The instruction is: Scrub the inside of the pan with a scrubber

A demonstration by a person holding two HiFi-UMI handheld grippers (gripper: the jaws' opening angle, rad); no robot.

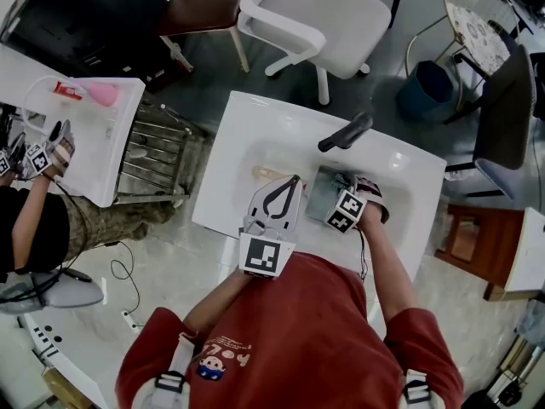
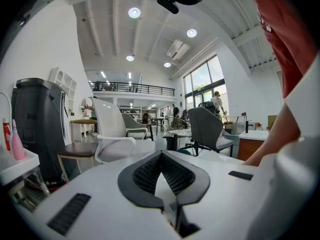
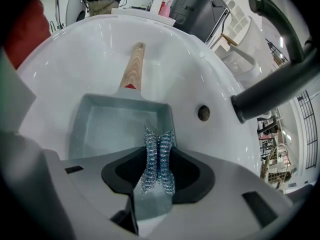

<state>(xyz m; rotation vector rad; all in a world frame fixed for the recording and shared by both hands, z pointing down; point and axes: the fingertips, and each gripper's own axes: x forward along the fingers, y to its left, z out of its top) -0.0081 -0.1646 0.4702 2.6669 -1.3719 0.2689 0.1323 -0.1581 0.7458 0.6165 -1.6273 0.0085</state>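
Observation:
A grey square pan (image 3: 115, 129) with a wooden handle (image 3: 132, 66) lies in the white sink (image 3: 90, 39). My right gripper (image 3: 159, 159) hangs just over the pan's near edge, shut on a steel-wire scrubber (image 3: 159, 156) that stands upright between the jaws. In the head view the pan (image 1: 322, 196) shows partly under the right gripper (image 1: 339, 187), with the handle (image 1: 268, 174) pointing left. My left gripper (image 1: 289, 190) is held over the sink's near rim, left of the pan; its own view faces out into the room. The left gripper (image 2: 160, 156) is shut, tips meeting, and holds nothing.
A black faucet (image 1: 345, 133) reaches over the sink's far side, and the drain hole (image 3: 203, 113) lies beyond the pan. A white office chair (image 1: 315, 20) stands behind the sink (image 1: 255, 135). At the far left another person's hand (image 1: 47, 156) works at a second sink holding a pink bottle (image 1: 102, 94).

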